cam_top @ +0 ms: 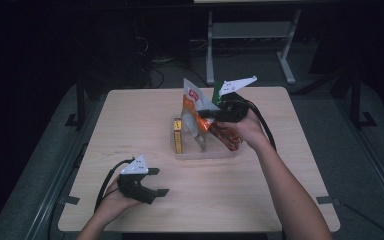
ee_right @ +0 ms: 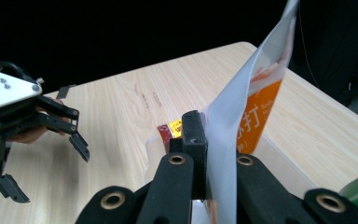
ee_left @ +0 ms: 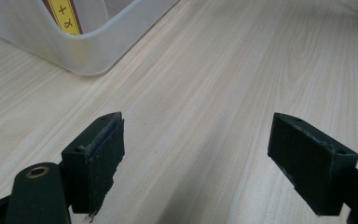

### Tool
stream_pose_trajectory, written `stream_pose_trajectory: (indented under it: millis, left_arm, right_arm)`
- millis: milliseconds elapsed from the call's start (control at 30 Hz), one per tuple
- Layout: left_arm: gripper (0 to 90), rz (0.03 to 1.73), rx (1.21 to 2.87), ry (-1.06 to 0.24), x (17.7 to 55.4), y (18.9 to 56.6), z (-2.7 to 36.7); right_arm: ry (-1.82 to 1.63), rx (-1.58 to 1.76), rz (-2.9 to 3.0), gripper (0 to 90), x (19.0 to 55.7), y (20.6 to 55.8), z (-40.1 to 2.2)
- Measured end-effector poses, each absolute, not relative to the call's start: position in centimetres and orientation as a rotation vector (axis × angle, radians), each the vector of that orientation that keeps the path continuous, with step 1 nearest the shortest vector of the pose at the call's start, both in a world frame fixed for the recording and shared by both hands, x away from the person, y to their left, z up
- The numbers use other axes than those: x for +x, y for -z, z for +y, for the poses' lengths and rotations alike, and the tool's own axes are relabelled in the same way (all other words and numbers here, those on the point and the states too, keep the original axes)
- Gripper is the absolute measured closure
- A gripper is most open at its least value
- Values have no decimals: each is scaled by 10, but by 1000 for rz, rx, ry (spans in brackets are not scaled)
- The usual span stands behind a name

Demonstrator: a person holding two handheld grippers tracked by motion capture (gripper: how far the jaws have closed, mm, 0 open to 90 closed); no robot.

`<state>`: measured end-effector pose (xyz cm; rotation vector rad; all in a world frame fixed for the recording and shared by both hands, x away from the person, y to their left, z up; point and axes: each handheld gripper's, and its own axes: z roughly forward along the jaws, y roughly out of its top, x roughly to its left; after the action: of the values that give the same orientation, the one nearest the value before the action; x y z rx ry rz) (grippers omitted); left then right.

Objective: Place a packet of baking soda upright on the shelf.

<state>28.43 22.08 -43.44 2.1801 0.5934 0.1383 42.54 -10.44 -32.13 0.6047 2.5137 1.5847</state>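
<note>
An orange-and-white snack bag (cam_top: 196,107) stands upright, raised over the clear plastic bin (cam_top: 200,151), top edge pinched.

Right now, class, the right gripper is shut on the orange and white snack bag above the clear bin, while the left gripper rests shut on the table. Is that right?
Not quite. The left gripper is open: the left gripper view shows its jaws wide apart over bare table. The right gripper is indeed shut on the snack bag above the clear bin.

Pretty dim setup overall: the high view has the bench (cam_top: 130,125) lit from above while everything around it drops into near black. Both gripper views are brighter and sharp, with soft shadows on the wood and hardly any glare.
</note>
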Motion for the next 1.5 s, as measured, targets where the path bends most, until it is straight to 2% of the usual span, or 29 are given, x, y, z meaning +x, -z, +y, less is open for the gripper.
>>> stream_pose_trajectory:
  millis: [500,667,800,867,967,1100,1500]
  left_arm:
    - [181,587,2197,-140,284,437,218]
    - [181,583,2201,-137,284,438,217]
    - [180,592,2198,-143,285,436,217]
    - [180,605,2192,-144,285,435,217]
    - [180,611,2188,-156,286,435,220]
    - [180,623,2180,-153,286,436,224]
    - [180,602,2192,-146,283,438,224]
  right_arm:
    - [-1517,675,2557,898,427,350,-100]
    - [-1503,698,2553,869,427,350,-102]
    - [-1474,717,2548,712,424,348,-103]
    - [-1456,741,2532,563,420,347,-105]
    - [-1465,736,2482,413,411,348,-110]
    - [-1451,777,2473,358,403,348,-116]
    - [-1450,782,2443,330,377,358,-130]
